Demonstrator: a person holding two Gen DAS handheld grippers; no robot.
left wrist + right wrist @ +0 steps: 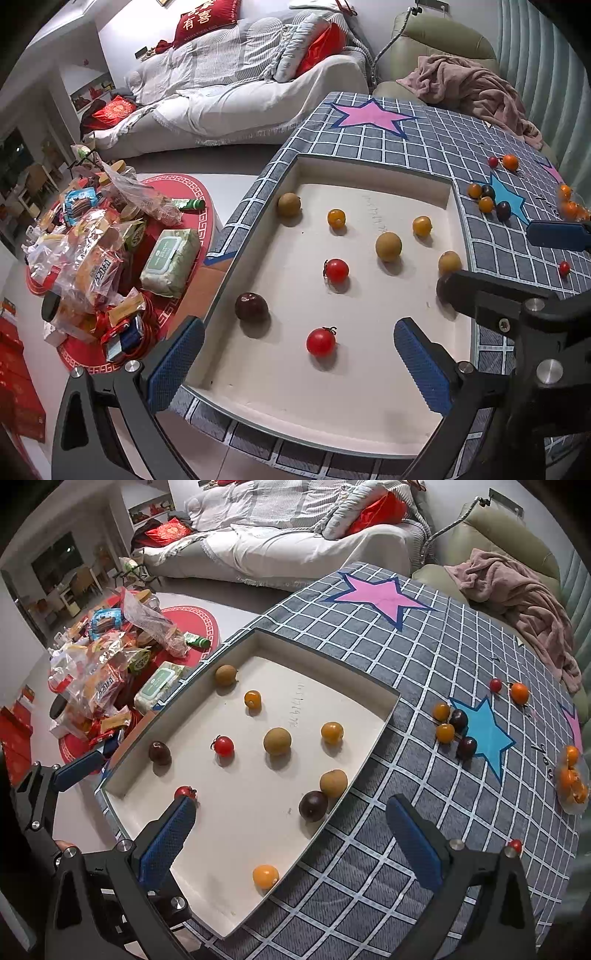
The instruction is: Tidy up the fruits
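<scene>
A shallow white tray (369,177) (384,716) lies on a grey checked tablecloth (406,657) and holds several small fruits: red tomatoes (320,342) (224,746), orange ones (265,876), brown longans (388,246) (277,741) and dark plums (251,306) (313,805). More loose fruits (452,727) (487,201) lie on the cloth near a blue star. My left gripper (299,362) is open and empty over the tray's near end. My right gripper (291,843) is open and empty over the tray's right edge, above the orange fruit.
A low red round table (177,192) piled with snack bags and a wet-wipe pack (171,260) stands left of the tray. A white sofa (236,96) and a chair with a pink blanket (517,590) are behind. A clear bag of orange fruit (572,779) lies at far right.
</scene>
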